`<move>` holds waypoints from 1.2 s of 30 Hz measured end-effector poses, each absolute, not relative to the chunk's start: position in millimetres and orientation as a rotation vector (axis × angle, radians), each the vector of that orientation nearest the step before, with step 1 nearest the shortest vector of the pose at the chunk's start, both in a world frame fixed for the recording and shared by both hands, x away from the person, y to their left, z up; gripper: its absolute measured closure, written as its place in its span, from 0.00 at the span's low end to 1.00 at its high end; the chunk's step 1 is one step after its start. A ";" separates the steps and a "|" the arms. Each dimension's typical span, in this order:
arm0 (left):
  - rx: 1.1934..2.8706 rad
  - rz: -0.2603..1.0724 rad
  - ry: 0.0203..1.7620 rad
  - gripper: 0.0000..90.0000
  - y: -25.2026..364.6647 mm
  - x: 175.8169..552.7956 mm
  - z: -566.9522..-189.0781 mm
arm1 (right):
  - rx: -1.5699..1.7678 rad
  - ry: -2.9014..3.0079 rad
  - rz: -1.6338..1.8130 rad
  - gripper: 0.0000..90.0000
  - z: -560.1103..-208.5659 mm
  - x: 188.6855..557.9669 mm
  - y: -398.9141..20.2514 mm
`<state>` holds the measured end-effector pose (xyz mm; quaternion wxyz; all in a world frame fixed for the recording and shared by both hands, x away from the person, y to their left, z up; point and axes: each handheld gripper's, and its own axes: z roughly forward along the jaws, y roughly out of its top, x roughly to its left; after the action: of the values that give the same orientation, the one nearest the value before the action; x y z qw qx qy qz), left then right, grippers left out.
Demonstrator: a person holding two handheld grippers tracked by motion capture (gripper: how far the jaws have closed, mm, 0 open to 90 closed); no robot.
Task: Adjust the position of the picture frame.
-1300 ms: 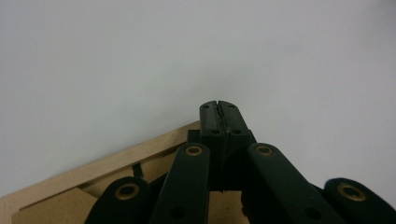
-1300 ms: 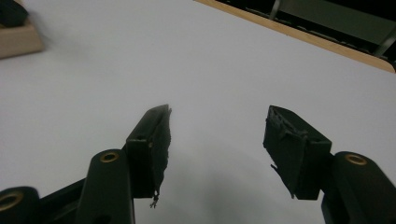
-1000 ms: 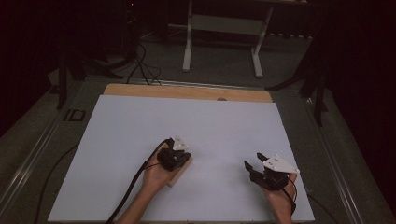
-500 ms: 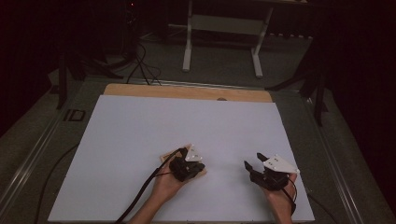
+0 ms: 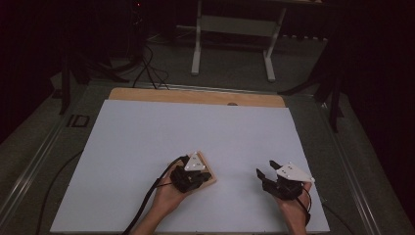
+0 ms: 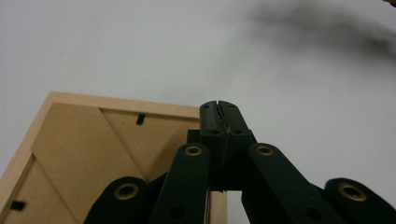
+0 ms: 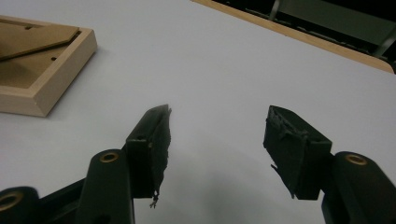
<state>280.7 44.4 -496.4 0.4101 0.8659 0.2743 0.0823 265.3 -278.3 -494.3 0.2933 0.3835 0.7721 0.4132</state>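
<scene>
below, left gripper [image 5: 198, 177] jaws pressed together over wooden frame [image 6: 88, 154]; right gripper [image 7: 217, 140] jaws wide.

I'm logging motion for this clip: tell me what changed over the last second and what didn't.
The left gripper swung to the right across the white sheet, ending over the wooden frame, which lies back side up; its jaws are closed. The right gripper stayed in place, jaws open, holding nothing.

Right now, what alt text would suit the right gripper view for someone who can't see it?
Two black jaws of the right gripper stand open over a white table, holding nothing. A wooden picture frame lies back-up at upper left.
</scene>
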 end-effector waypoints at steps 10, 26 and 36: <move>2.225 0.179 0.692 1.00 55.8 262.0 -508.4 | 1.023 2.056 1.102 0.45 -494.4 265.5 -278.6; 2.251 0.195 0.754 0.99 96.1 243.5 -516.4 | 1.014 2.061 1.103 0.45 -494.4 265.1 -277.5; 2.225 0.246 0.858 0.99 129.3 246.2 -512.1 | 1.012 2.064 1.100 0.44 -494.8 265.3 -277.1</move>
<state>246.2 129.3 -512.1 0.3636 0.8646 0.3334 0.0957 265.3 -277.1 -494.8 0.2920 0.3798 0.7746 0.4128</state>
